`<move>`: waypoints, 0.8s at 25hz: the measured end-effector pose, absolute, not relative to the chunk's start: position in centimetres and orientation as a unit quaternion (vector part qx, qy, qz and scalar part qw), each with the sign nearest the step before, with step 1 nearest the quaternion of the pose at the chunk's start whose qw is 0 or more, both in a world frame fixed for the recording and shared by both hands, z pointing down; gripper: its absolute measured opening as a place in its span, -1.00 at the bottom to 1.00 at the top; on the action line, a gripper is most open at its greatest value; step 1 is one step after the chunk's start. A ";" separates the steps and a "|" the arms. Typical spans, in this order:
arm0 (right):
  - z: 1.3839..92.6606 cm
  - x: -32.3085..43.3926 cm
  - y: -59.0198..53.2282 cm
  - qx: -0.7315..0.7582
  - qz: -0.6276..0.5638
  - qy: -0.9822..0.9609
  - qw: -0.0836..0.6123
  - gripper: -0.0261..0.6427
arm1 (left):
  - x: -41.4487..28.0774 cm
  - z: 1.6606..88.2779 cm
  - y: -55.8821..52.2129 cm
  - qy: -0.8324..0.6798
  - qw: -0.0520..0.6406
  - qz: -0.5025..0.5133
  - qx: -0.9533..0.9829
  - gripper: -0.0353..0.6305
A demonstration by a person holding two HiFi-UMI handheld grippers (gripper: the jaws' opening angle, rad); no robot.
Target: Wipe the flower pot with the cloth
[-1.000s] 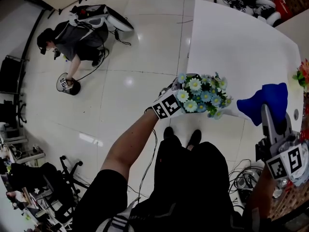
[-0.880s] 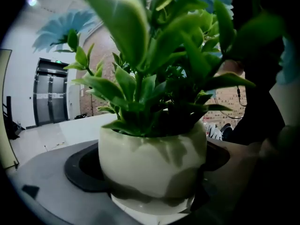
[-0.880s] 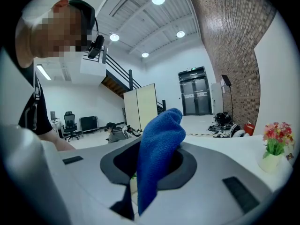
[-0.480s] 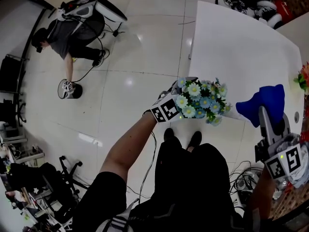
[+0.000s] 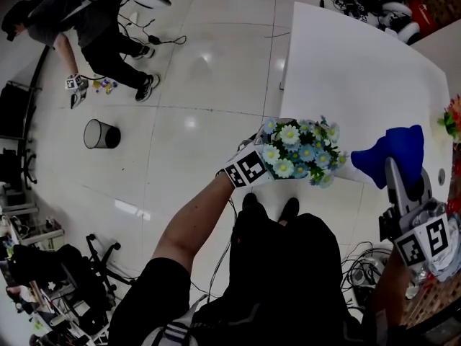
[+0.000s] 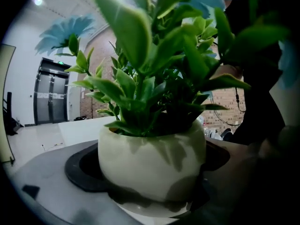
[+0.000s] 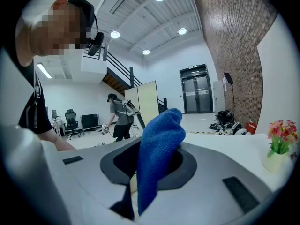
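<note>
My left gripper (image 6: 151, 198) has its jaws closed on the flower pot (image 6: 145, 153), a round cream-white pot that fills the gap between the 2 dark pads. Green leaves (image 6: 154, 64) rise from it. In the head view the pot itself is hidden under its bunch of blue and white flowers (image 5: 299, 150), which sits over the near left corner of the white counter (image 5: 353, 63), just past my marker cube.

My right gripper (image 7: 152, 175) has its jaws clamped on the blue cloth (image 7: 159, 144). The cloth stands up out of the jaws in a bunched fold, with a loose end hanging below them. From above, the cloth is over the counter's near edge, to the right of the flowers and not touching them.

A small pale pot with red flowers (image 7: 280, 142) stands on the counter at far right. On the tiled floor (image 5: 209, 85) beyond, a person (image 5: 86, 20) bends near a black bin (image 5: 101, 133).
</note>
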State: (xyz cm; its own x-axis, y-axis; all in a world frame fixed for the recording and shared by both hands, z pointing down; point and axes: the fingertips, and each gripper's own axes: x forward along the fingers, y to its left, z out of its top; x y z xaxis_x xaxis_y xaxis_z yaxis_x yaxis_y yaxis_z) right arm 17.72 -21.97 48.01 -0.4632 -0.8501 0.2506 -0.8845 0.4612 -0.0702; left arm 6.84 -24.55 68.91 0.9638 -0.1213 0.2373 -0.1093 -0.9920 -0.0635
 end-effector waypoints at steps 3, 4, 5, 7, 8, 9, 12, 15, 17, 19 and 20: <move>47.3 18.1 -21.6 0.514 0.097 -0.849 0.071 -0.69 | 6.5 67.6 -24.3 0.064 0.007 -0.113 -0.992 0.84; 46.7 18.1 -21.6 0.515 0.097 -0.849 0.064 -0.69 | 6.2 66.5 -24.2 0.062 0.002 -0.110 -0.992 0.84; 46.0 17.9 -21.7 0.516 0.097 -0.849 0.059 -0.69 | 5.9 65.1 -24.2 0.059 -0.002 -0.106 -0.993 0.84; 44.1 17.5 -22.4 0.515 0.094 -0.850 0.051 -0.69 | 5.3 61.3 -24.7 0.054 -0.013 -0.097 -0.994 0.84; 42.9 17.4 -22.8 0.514 0.092 -0.852 0.048 -0.69 | 5.1 58.9 -25.0 0.054 -0.019 -0.091 -0.994 0.84; 41.7 17.3 -23.1 0.512 0.089 -0.854 0.044 -0.69 | 4.9 56.5 -25.3 0.055 -0.026 -0.084 -0.995 0.84; 37.8 17.4 -23.5 0.505 0.076 -0.860 0.026 -0.69 | 4.7 49.0 -25.8 0.058 -0.034 -0.071 -0.995 0.84; 33.9 17.5 -23.4 0.497 0.061 -0.866 0.009 -0.69 | 4.8 41.8 -25.5 0.056 -0.021 -0.072 -0.996 0.84; 31.9 17.5 -23.3 0.482 0.053 -0.875 0.001 -0.69 | 5.0 37.6 -24.6 0.042 -0.016 -0.074 -0.996 0.84; 30.2 17.4 -23.2 0.449 0.057 -0.891 -0.018 -0.69 | 5.7 34.0 -22.9 0.012 -0.011 -0.063 -0.998 0.84; 29.4 17.2 -23.3 0.426 0.064 -0.902 -0.032 -0.69 | 6.0 32.4 -21.9 -0.009 -0.009 -0.056 -0.998 0.84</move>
State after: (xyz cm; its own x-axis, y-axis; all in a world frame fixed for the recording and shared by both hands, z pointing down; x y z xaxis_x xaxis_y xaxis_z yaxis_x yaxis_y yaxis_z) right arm 17.24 -23.28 29.44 -0.6342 -0.7732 -0.0026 -0.7650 0.6280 -0.1425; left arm 5.95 -21.88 32.41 0.9937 0.0183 0.1110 0.0163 -0.9997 0.0194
